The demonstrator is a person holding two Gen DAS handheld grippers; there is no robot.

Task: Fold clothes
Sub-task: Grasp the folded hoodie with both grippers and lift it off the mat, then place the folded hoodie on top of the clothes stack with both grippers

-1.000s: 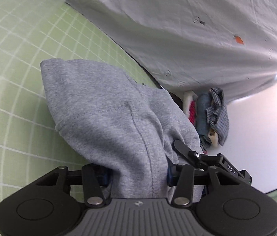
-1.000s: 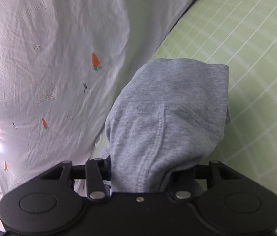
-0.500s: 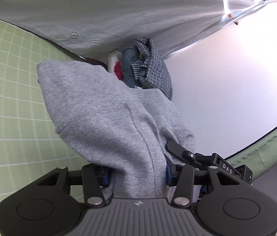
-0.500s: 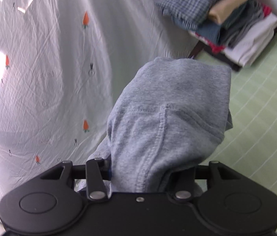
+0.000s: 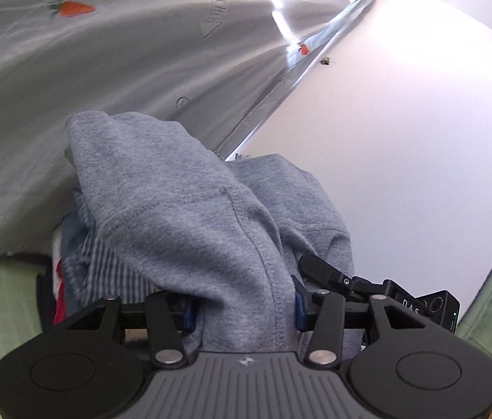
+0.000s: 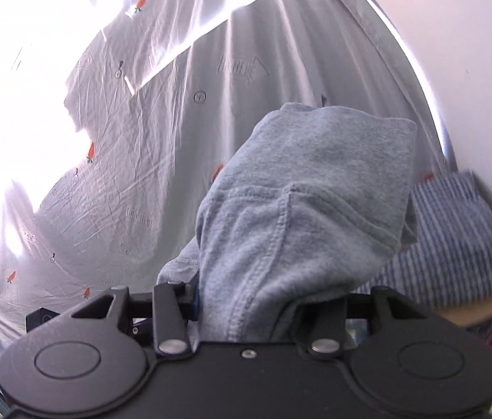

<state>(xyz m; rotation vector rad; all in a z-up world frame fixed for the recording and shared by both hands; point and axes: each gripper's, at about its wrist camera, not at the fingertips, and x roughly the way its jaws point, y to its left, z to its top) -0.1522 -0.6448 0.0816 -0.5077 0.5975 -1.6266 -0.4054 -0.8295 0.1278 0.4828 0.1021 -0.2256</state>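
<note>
Carrot-printed white curtain filled the background as both grippers swung off the green grid mat. Left gripper and right gripper stayed clamped on the folded grey fleece garment, now just above the far clothes stack, likely ready for stacking.

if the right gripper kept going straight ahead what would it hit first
Probably the carrot-print curtain, past the grey garment that the right gripper holds. The striped stack lies off to the right. Depth is unclear.

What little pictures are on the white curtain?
Orange carrots on the curtain, clearest in the right wrist view.
</note>
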